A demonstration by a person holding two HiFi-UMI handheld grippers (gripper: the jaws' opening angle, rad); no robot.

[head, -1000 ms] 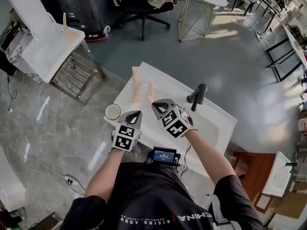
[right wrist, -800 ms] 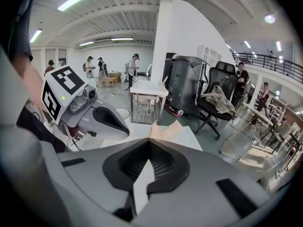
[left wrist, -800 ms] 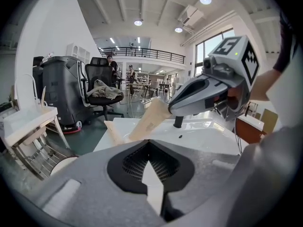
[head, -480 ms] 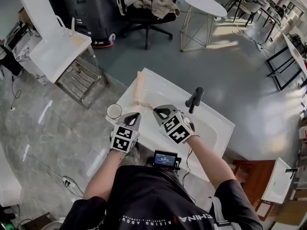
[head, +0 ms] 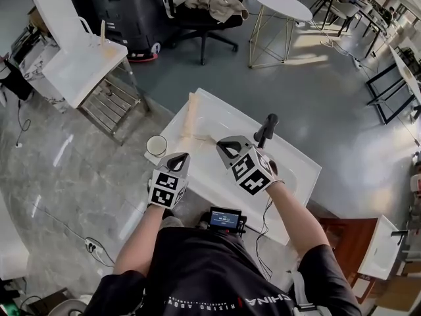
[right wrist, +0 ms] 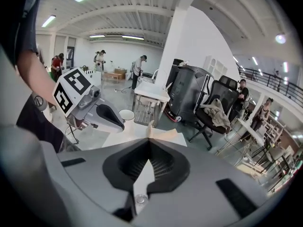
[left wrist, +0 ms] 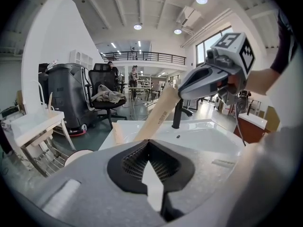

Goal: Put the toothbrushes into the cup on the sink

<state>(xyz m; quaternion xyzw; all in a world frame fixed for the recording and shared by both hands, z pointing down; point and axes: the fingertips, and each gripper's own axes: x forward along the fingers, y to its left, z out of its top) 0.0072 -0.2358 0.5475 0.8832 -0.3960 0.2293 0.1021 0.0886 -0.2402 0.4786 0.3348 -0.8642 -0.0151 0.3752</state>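
Right tongs (head: pixel 221 143) clamp one toothbrush (left wrist: pixel 158 119), left tongs (head: pixel 181 157) closed empty; cup (head: pixel 156 145) unfilled, second toothbrush (head: pixel 191 114) lying along sink's (head: pixel 296 163) left edge.

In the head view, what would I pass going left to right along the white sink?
cup, left gripper, right gripper with its jaws shut on a toothbrush, black tap.

Room lies open above the cup (head: pixel 156 145) at the sink's (head: pixel 223 120) near left corner; the left gripper (head: pixel 180 156) crowds its right side.
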